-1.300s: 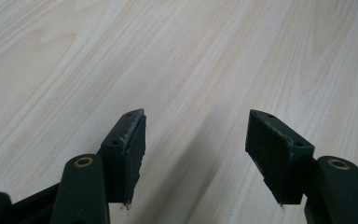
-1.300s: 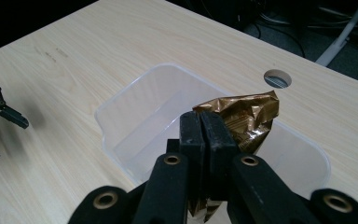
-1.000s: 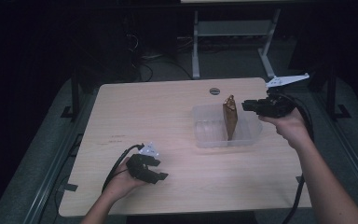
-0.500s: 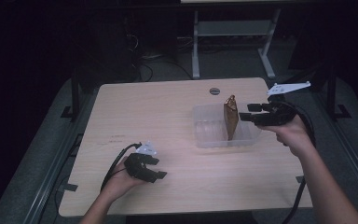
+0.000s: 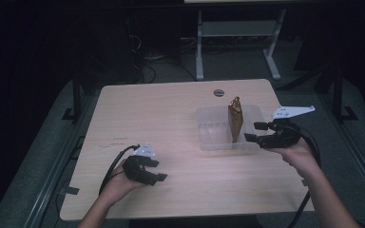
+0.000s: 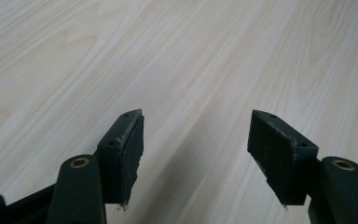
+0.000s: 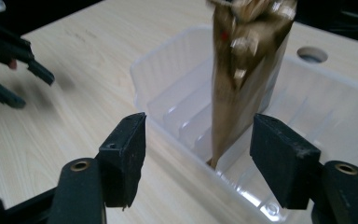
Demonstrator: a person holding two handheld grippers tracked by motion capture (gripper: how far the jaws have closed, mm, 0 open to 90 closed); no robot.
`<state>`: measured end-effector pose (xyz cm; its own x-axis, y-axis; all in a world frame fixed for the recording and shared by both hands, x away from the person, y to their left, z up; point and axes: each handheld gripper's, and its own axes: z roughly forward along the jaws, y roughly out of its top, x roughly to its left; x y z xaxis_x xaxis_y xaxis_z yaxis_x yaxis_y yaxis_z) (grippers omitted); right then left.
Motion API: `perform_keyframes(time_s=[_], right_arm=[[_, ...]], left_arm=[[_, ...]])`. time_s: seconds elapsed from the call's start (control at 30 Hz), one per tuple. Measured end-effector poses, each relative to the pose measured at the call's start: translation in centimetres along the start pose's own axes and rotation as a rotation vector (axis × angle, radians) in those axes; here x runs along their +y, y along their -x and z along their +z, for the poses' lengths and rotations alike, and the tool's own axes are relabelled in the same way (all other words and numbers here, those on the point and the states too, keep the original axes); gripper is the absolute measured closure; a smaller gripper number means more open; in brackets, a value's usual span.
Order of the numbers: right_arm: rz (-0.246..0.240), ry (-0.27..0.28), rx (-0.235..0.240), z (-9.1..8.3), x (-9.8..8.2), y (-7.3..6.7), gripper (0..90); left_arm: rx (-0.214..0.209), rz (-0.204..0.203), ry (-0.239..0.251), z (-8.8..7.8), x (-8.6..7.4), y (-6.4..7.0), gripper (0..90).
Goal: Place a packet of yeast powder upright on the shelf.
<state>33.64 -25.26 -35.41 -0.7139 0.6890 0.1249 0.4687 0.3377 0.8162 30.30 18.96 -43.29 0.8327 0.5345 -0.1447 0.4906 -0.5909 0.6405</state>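
**Bag let go, standing in the tub**

While the left tongs [image 5: 158, 171] idle open on the counter [image 5: 171, 109], far left of the clear tub [image 5: 209, 137], the brown bag [image 5: 235, 123] stands upright inside it; just right, the right tongs [image 5: 255, 131] have just been opening, empty.

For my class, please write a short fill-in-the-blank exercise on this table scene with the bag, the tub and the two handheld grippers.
1. The gold bag stands upright inside the clear plastic ____.
2. The right gripper has its jaws ____, with nothing pressed between them.
3. The left gripper hovers over bare ____ tabletop.

Missing words: tub; open; wooden
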Motion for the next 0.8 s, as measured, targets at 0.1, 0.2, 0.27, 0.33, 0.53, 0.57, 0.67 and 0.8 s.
perform_keyframes(time_s=[0.1,0.2,0.27,0.33,0.53,0.57,0.67,0.8], right_arm=[[-0.002,-0.008,-0.005,0.2,-0.8,-0.2,35.2],[0.008,-0.023,0.001,0.8,-2.8,-0.4,34.4],[0.01,-0.034,-0.001,1.2,-3.8,-0.5,33.3],[0.016,-0.046,-0.006,1.4,-4.2,-0.6,33.3],[0.004,-0.093,-0.021,2.2,-6.7,-1.4,30.8],[0.006,-0.093,-0.024,2.4,-7.1,-1.5,30.7],[0.008,-0.113,-0.024,2.9,-8.0,-1.7,28.6],[-0.026,-0.137,-0.023,3.6,-8.7,-1.9,26.7]], left_arm=[[0.003,-0.009,0.002,-0.4,-0.5,0.0,35.3],[0.01,-0.012,0.004,-0.9,-1.1,-0.1,35.1],[0.012,-0.01,0.005,-1.0,-1.3,-0.1,34.6],[0.013,-0.001,-0.001,-1.1,-1.5,-0.1,34.2],[0.013,-0.013,0.012,-1.0,-2.4,-0.1,34.0],[0.019,0.003,0.005,-1.0,-2.6,-0.1,34.0],[0.027,0.022,0.007,-1.1,-2.7,-0.1,34.0],[0.03,0.031,0.015,-1.2,-2.9,-0.2,32.9]])
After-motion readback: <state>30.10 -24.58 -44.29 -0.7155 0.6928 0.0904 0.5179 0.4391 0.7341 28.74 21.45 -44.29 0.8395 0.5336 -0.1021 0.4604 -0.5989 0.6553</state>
